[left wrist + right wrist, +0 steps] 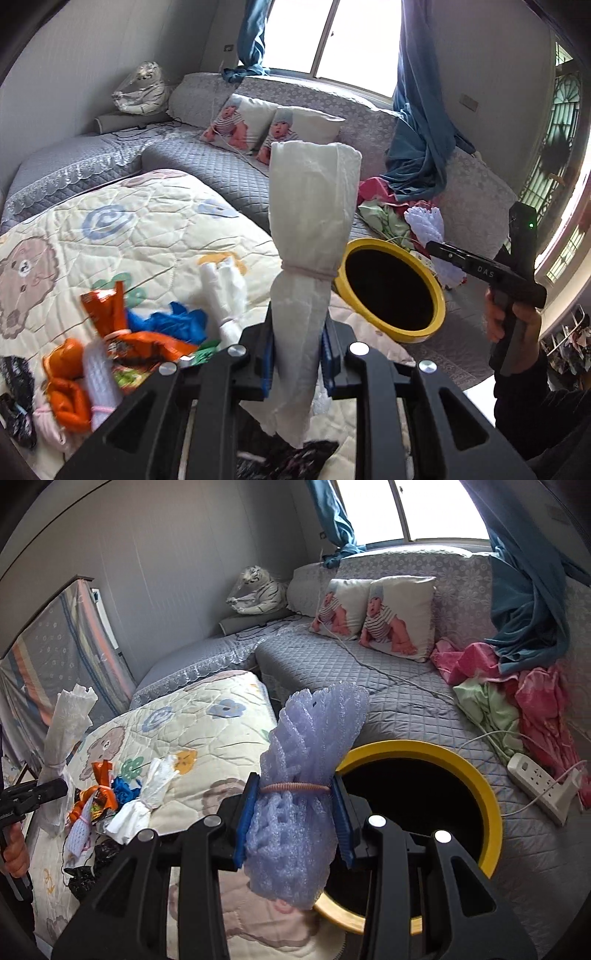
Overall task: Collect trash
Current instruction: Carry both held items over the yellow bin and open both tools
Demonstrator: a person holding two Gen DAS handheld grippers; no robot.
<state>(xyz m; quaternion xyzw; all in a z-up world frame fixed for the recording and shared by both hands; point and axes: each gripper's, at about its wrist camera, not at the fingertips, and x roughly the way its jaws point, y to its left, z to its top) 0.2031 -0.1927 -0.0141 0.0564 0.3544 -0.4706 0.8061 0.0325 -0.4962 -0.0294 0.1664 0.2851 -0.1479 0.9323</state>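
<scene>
My left gripper [297,354] is shut on a white paper bundle [310,229] tied with a band, held upright above the quilt. It also shows at the left in the right wrist view [64,738]. My right gripper [295,812] is shut on a purple foam-net bundle [306,760] tied with a pink band, just left of the yellow-rimmed bin [491,797]. The bin [439,295] shows to the right of the left gripper. More trash lies on the quilt: an orange wrapper [122,325], a blue piece [181,321] and a white tied bundle [144,801].
A cartoon quilt [129,229] covers the surface under the trash. A grey sofa [332,664] with two baby-print cushions [391,616] stands behind. A power strip [539,786] with cables and pink and green cloths [517,694] lie right of the bin. Black pieces [88,867] lie at the quilt's front.
</scene>
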